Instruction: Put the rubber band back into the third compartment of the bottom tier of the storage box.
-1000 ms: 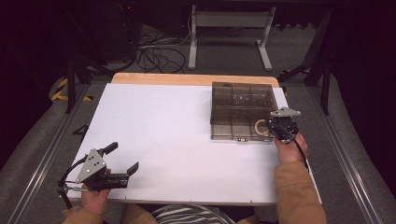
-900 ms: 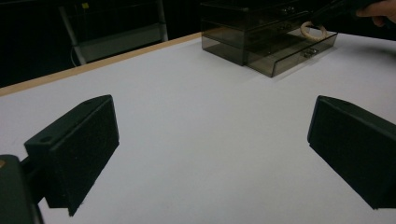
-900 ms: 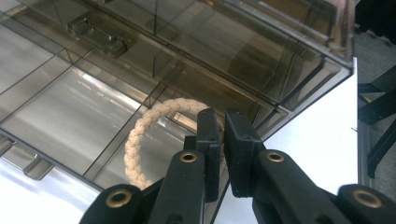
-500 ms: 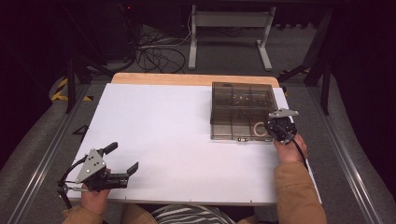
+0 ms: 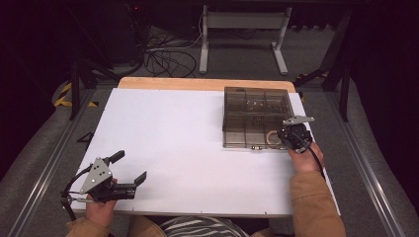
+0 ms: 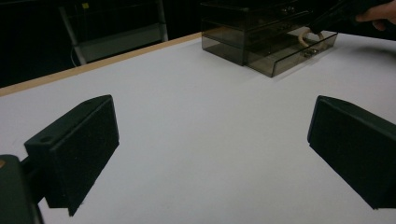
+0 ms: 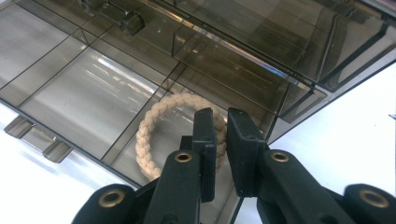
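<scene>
rope ring (image 7: 175, 128), braided, cream, lies flat in a near compartment of the smoky plastic organizer box (image 5: 254, 116), at the corner closest to your right hand; in the high view it shows pale at the box's front right (image 5: 272, 138). your right gripper (image 7: 220, 122) sits over that compartment w/ jaws standing almost together, a thin slit between the pads; they've just been easing apart a bit. the ring's right side runs right at the tips, maybe partly under them, but can't tell if the pads press on it. in the high view the right gripper (image 5: 294, 136) is at the box's front right corner, your right hand (image 5: 306, 159) behind it on the white table (image 5: 188, 133). the box lid is swung open toward the far side. your left gripper (image 5: 128, 170) is near the front left edge of the table, well apart from the box, jaws spread wide w/ nothing between them, just bare table top in the left gripper view (image 6: 210, 140). your left hand (image 5: 101, 210) holds it low over the surface.
</scene>
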Demonstrator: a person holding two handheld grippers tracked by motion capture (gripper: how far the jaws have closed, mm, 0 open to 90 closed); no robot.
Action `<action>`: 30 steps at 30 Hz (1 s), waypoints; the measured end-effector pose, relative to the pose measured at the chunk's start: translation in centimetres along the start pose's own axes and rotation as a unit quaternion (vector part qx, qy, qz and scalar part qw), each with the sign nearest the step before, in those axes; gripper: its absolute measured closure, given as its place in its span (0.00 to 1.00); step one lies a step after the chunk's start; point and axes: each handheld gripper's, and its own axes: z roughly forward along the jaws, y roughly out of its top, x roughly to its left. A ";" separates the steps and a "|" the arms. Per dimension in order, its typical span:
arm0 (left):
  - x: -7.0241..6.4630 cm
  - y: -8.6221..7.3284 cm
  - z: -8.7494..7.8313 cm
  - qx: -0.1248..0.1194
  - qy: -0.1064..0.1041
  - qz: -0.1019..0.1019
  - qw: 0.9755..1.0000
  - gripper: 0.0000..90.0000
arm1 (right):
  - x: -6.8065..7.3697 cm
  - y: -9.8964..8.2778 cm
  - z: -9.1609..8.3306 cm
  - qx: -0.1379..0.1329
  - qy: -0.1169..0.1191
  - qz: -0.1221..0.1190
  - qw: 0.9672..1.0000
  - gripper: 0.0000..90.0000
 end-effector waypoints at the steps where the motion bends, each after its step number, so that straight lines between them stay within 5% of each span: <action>1: 0.0 0.0 0.0 0.000 0.000 0.000 1.000 0.03 | 0.0 0.0 0.0 0.000 0.002 0.002 1.000 0.90; 13: 0.0 0.0 0.0 0.000 0.000 0.000 1.000 0.03 | 0.0 0.2 -0.2 -0.004 0.015 0.003 1.000 0.66; 24: 0.0 0.0 0.0 -0.001 0.000 0.001 1.000 0.03 | 0.3 1.0 -1.9 -0.042 0.034 0.014 0.998 0.39; 30: 0.0 0.0 0.0 -0.001 0.001 0.001 1.000 0.03 | 1.0 1.9 -3.2 -0.055 0.034 0.003 0.998 0.32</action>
